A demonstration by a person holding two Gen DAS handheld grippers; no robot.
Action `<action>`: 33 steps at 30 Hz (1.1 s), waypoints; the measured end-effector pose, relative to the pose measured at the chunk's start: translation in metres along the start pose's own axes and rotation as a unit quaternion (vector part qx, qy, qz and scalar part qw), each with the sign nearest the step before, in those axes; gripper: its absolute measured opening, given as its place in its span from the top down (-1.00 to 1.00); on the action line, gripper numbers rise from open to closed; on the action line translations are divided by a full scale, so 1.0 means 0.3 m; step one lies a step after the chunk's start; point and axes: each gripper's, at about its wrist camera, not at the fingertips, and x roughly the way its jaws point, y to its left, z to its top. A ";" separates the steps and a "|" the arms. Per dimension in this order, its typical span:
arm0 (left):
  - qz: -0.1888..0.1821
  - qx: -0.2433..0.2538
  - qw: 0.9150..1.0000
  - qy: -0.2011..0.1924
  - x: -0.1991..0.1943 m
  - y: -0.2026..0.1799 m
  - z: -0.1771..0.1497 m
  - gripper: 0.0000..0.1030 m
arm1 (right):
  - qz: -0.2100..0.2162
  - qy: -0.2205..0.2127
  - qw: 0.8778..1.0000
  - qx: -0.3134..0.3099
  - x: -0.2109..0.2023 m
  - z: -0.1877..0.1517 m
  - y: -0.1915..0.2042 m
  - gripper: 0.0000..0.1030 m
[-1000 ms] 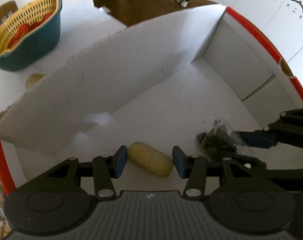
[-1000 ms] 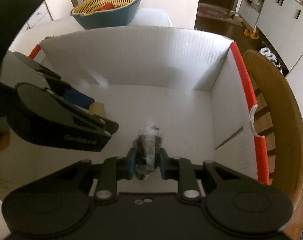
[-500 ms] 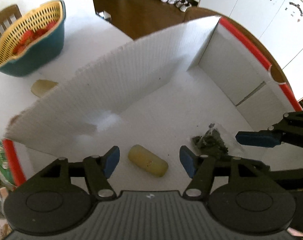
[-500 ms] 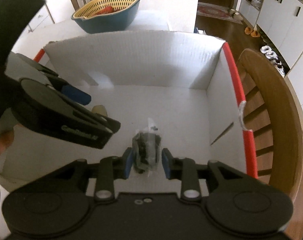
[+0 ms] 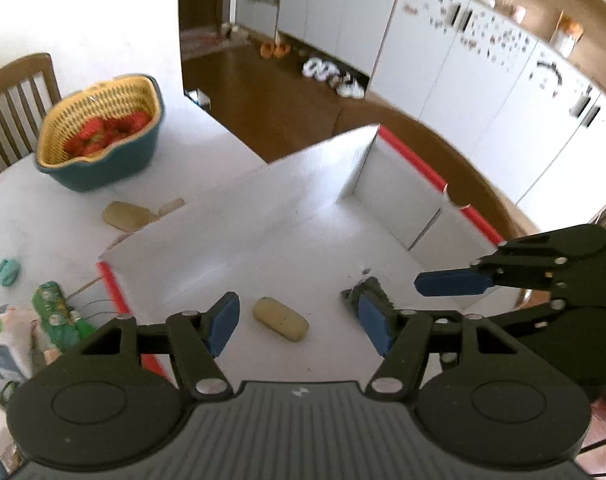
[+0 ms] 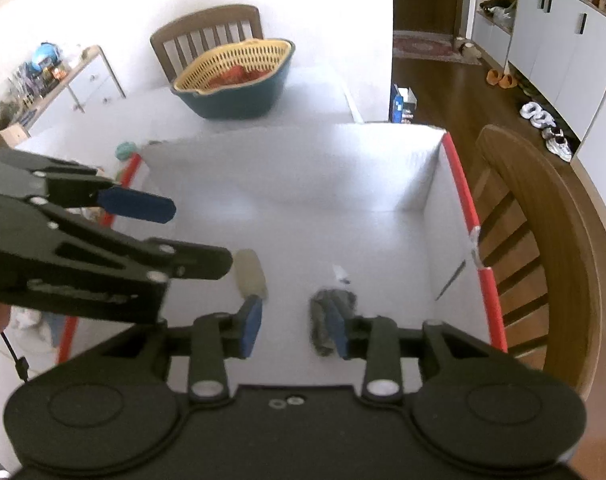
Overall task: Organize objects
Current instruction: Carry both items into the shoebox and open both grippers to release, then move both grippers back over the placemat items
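Off to the left, on the table [image 5: 43, 216] outside the box [image 5: 287, 184]: a teal basket [image 5: 103, 140] of red fruit, a tan bar [image 5: 127, 216], a small teal thing [image 5: 9, 272] and green packets [image 5: 55, 308], apparently awaiting sorting. Inside, on the box floor: a yellow bar [image 5: 281, 319] lying flat, below and between the spread pads of the left gripper [image 5: 299, 326], touched by neither. Jaws wide apart, holding nothing; likely just set down here to gather items in one container. Further right: a dark bag [image 6: 333, 318] also resting on the floor, partly behind one blue pad of the right gripper [image 6: 297, 330]. Again wide open and empty-handed. Both items well apart, leaving room for more.
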 end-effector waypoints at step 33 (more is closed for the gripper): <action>0.075 -0.053 0.988 -0.123 -0.517 0.523 -0.409 -0.47 | 0.009 -0.102 0.995 -0.003 -0.127 -0.017 0.569 -0.57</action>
